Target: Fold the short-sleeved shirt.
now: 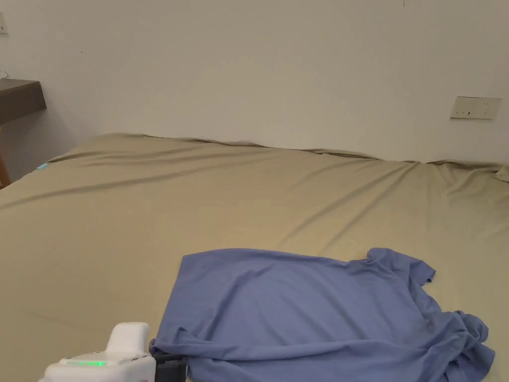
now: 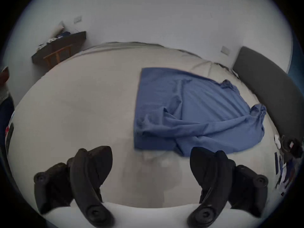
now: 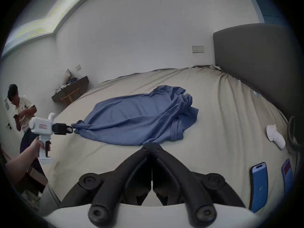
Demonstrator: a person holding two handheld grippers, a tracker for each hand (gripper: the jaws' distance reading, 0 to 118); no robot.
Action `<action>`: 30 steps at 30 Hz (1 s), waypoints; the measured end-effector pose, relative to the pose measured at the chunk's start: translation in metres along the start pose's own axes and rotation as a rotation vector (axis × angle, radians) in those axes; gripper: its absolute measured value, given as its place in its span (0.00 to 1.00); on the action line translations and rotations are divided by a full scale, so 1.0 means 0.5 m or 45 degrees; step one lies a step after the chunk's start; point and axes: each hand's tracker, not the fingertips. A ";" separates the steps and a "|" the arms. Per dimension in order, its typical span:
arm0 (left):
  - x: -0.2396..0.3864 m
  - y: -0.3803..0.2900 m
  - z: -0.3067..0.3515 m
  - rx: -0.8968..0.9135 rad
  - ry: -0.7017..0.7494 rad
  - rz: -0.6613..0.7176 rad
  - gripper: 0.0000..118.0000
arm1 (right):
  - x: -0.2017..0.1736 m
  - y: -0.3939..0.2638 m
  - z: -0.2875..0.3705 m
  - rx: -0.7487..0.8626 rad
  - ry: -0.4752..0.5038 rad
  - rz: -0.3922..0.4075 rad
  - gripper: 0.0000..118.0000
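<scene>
The blue short-sleeved shirt (image 1: 318, 313) was spread on the beige bed sheet (image 1: 149, 224), toward the near right part of the bed, with its hem at the left and its collar and sleeves bunched at the right. It was not yet folded, and several ridges were seen across the body. The left gripper (image 2: 150, 159) was held with its jaws wide apart and nothing between them, just beside the near left corner of the hem; in the right gripper view its tips (image 3: 69, 129) seemed to be almost touching that corner, but contact could not be confirmed. The right gripper (image 3: 152, 146) was held with its jaws together and empty, near the near edge of the shirt. Some risks were judged from this. If the left jaws were closed on one layer only, the lower layer could be left behind and the fold would be uneven. The sheet could also be pinched together with the cloth. If the crumpled sleeves were not smoothed first, wrinkles could be locked into the fold. A phone (image 3: 259, 187) and a white sock (image 3: 275, 137) lay at the right, well apart.
</scene>
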 end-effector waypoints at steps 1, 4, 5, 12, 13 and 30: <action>0.002 0.011 -0.022 -0.041 0.043 -0.021 0.89 | 0.000 0.007 0.000 0.004 -0.001 -0.001 0.02; 0.011 0.033 -0.080 -0.098 0.081 -0.044 0.89 | 0.001 0.022 -0.003 0.020 -0.015 0.019 0.02; 0.016 0.038 -0.094 -0.122 0.059 -0.047 0.89 | 0.002 0.027 -0.006 0.017 -0.019 0.026 0.02; 0.021 0.056 -0.095 -0.147 0.069 -0.026 0.71 | 0.026 0.032 -0.069 -0.067 -0.051 0.042 0.02; 0.018 0.059 -0.089 -0.139 0.065 -0.033 0.71 | 0.035 0.033 -0.087 -0.085 -0.064 0.045 0.02; 0.015 0.061 0.007 -0.005 -0.172 0.212 0.04 | 0.088 0.071 -0.338 -0.292 -0.187 -0.035 0.11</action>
